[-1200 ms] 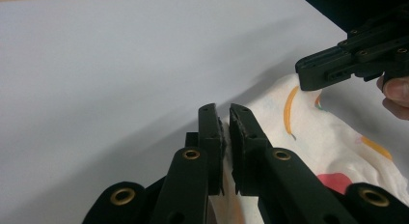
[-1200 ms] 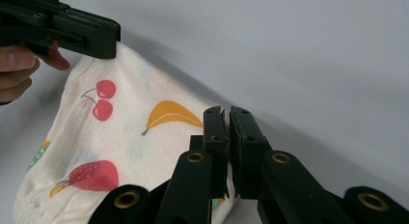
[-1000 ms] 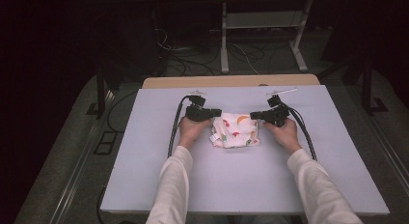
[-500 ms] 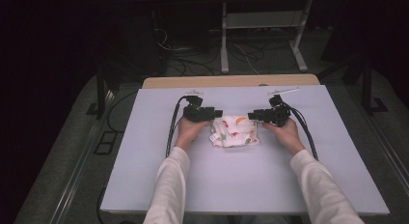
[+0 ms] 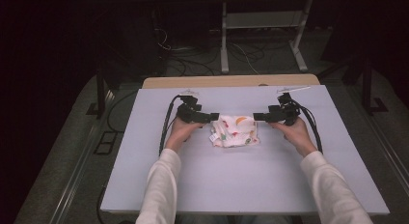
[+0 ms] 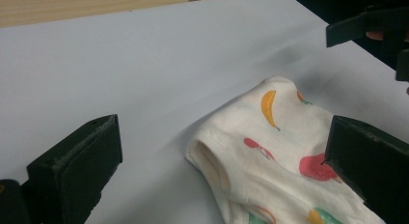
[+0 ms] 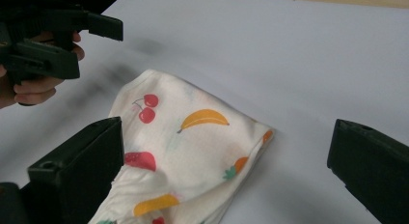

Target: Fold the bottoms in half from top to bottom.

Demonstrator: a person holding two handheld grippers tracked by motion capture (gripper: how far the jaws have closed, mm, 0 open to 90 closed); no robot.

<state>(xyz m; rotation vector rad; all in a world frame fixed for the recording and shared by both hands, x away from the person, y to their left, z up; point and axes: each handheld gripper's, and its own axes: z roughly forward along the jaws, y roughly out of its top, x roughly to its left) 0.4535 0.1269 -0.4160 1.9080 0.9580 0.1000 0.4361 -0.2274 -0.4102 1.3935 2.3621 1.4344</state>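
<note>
A folded white cloth printed with fruit (image 5: 235, 131) lies on the pale blue table (image 5: 241, 180) between my hands. My left gripper (image 5: 211, 118) hovers at the cloth's left edge, and its jaws have just been opening. In the left gripper view the cloth (image 6: 275, 151) lies below the wide-apart jaws of that gripper (image 6: 221, 142), untouched. My right gripper (image 5: 259, 117) is at the cloth's right edge, its jaws also just opened. From the right gripper view, the gripper (image 7: 226, 151) stands over the cloth (image 7: 193, 132), pads clear of it.
A wooden strip (image 5: 231, 81) runs along the table's far edge. Black cables (image 5: 166, 127) trail from both grippers toward the back. Metal stand legs (image 5: 224, 45) and floor cables sit beyond the table. Bare tabletop lies in front of the cloth.
Both grippers were shut on the cloth's side edges a second ago. Their jaws have opened and let it go, and both hands have drawn slightly outward and up. The cloth rests flat.
</note>
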